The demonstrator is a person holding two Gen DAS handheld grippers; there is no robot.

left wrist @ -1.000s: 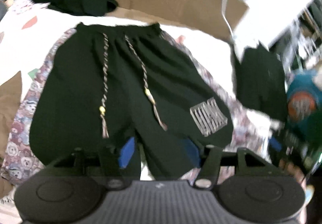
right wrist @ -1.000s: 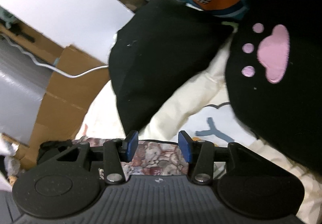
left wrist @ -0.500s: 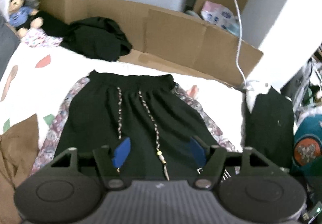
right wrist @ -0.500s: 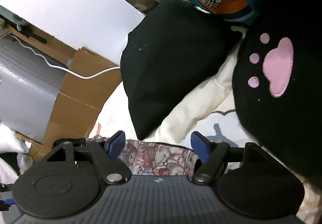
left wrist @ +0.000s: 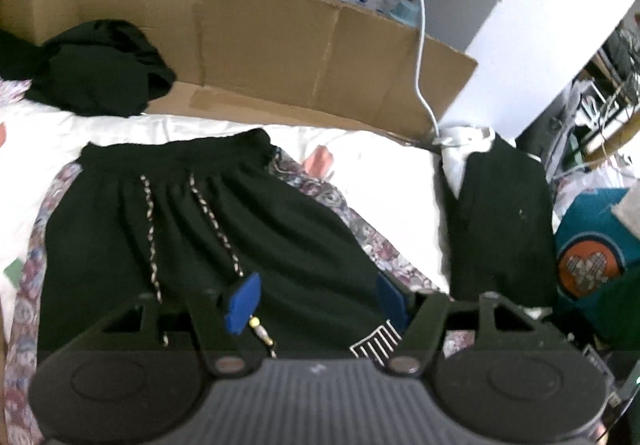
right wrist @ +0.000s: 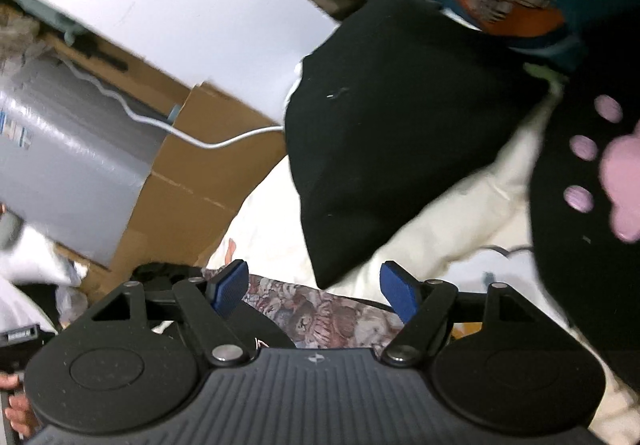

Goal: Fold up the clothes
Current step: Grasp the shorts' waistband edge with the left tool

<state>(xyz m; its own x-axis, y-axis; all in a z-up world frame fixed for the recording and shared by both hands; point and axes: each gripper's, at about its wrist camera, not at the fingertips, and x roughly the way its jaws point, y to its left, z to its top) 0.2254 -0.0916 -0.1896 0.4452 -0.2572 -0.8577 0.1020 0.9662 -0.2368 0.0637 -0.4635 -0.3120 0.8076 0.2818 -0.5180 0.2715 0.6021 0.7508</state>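
We see a bed covered by a white printed sheet (left wrist: 380, 181), its far edge lined with flattened brown cardboard (left wrist: 280, 45). Beyond the cardboard stand a grey wall and a white panel (left wrist: 532, 29), with a white cable (left wrist: 418, 45) hanging down to the bed's far right corner. Black drawstring shorts (left wrist: 208, 237) lie flat mid-bed on a floral patterned cloth (left wrist: 372, 241), waistband toward the cardboard. A crumpled black garment (left wrist: 96, 65) sits at the far left edge, a black cushion (right wrist: 392, 133) at the right edge, a black paw-print pillow (right wrist: 592, 185) beside it. Our left gripper (left wrist: 316, 301) hovers over the shorts, jaws apart, gripping nothing. Our right gripper (right wrist: 316, 287) also stands wide, empty, over the floral cloth.
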